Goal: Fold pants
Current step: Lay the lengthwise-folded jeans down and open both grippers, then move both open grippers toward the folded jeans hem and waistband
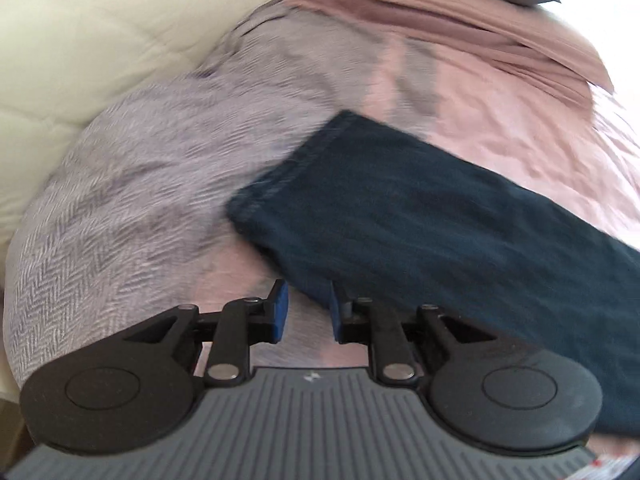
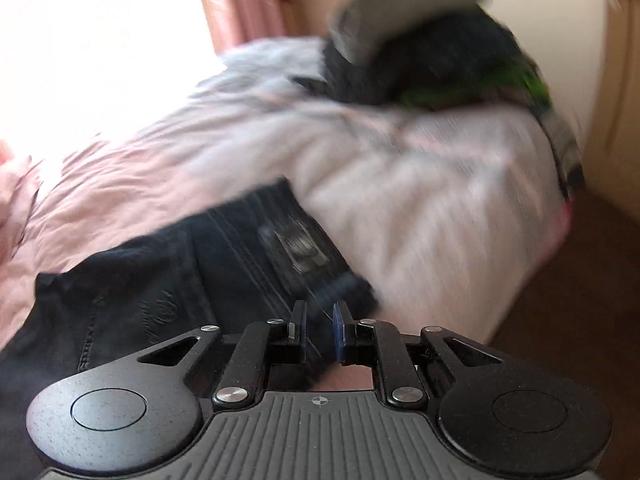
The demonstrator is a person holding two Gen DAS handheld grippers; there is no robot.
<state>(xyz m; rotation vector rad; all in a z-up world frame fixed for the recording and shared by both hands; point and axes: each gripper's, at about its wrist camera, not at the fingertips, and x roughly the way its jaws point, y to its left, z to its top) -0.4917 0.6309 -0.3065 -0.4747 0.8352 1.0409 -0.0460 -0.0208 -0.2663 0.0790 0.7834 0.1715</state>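
Dark blue pants [image 1: 420, 220] lie flat on the bed, their hemmed leg end [image 1: 288, 172] pointing up left in the left wrist view. My left gripper [image 1: 307, 312] hovers at the leg's lower edge, jaws a little apart; the cloth's edge touches the right pad [image 1: 334, 312] and the gap shows only bedding. In the right wrist view the waistband with its label patch [image 2: 296, 240] and the seat of the pants [image 2: 140, 300] lie ahead. My right gripper [image 2: 320, 326] sits over the waistband's corner, jaws narrowly apart and not pressing on the cloth.
A lilac herringbone blanket [image 1: 140, 180] and pink sheet [image 1: 500, 128] cover the bed, with a cream duvet [image 1: 80, 40] at left and a mauve cloth [image 1: 440, 28] beyond. A heap of dark and green clothes [image 2: 440, 60] sits at the far end. The bed drops to brown floor [image 2: 560, 300].
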